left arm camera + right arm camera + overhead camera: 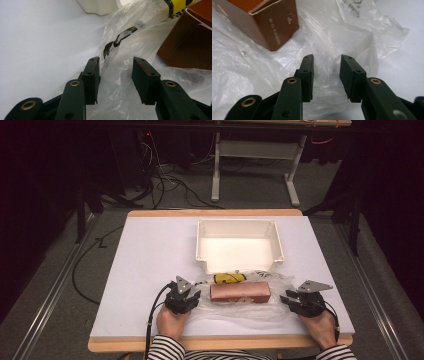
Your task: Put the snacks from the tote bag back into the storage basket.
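From the high view, a person is working both grippers at the near edge of the table: the left gripper is sitting at the nine o'clock end of a clear plastic bag, the right gripper at its three o'clock end, and a brown box is lying on the bag between them, with a white tub standing just beyond at twelve o'clock. The step looks like taking hold of the bag at both ends (perhaps to bag the box or lift it toward the tub). In the left gripper view, the jaws are standing apart with loose bag film lying between them, nothing pinched; the box is showing at two o'clock, cut off by the frame. In the right gripper view, the jaws are likewise spread over crumpled film, with the box at eleven o'clock. Next, each gripper is probably needing to close on a fold. Where the bag's mouth lies is hard to make out, and the yellow print is unreadable.
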`<state>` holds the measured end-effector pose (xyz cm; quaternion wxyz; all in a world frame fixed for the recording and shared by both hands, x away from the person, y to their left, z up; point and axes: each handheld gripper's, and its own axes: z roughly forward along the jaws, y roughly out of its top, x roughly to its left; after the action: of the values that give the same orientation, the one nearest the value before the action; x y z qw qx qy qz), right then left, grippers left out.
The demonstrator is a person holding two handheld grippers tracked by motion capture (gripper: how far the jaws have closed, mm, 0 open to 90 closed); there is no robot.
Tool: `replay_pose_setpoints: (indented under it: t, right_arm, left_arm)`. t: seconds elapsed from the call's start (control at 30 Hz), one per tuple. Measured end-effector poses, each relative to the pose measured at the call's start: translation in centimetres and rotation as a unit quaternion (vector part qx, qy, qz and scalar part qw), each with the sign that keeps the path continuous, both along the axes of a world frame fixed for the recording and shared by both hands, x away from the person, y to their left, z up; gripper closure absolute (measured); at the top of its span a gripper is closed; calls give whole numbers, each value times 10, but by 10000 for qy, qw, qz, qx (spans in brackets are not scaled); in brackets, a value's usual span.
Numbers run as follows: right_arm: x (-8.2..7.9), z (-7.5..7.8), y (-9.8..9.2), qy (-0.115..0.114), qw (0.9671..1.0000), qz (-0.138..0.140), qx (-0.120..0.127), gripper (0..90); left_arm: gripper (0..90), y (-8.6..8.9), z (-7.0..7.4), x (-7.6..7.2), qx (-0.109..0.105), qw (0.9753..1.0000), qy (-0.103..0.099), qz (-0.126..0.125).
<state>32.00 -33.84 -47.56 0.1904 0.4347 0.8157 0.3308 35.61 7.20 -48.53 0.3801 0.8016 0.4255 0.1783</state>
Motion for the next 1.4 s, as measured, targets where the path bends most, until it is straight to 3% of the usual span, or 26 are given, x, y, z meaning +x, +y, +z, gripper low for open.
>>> replay_pose_setpoints:
  t: [0.4,0.57,0.67,0.8,0.87,1.07,1.2,1.23,1.27,1.4]
  right_arm:
    - [3,0,-7,-49,9999,-88,-36,659]
    - [6,3,-4,55,9997,-148,209,575]
    - [4,15,-2,-179,9981,-83,591,542]
    - [12,28,-1,-236,9965,50,803,530]
    - [14,33,0,-305,9959,104,849,531]
    - [20,45,8,-408,9947,242,914,545]
    - [24,52,14,-487,9939,301,948,549]
    - [25,53,15,-514,9936,315,950,548]
    - [25,56,19,-555,9933,353,953,545]
    - [28,58,27,-582,9930,471,912,543]
  left_arm:
    - [571,9,0,11,13,10000,-15,-6]
    - [498,9,1,13,-73,10000,-20,-28]
    - [461,10,9,10,-334,9993,-81,-126]
    - [441,11,16,8,-448,9987,-175,-189]
    - [432,14,19,9,-545,9982,-195,-158]
    - [417,19,21,10,-562,9980,-264,-70]
    - [404,22,31,6,-855,9959,-297,-75]
    - [406,22,34,5,-773,9963,-376,-68]
    - [404,24,34,8,-714,9969,-331,-18]
    - [402,30,32,11,-676,9971,-333,130]
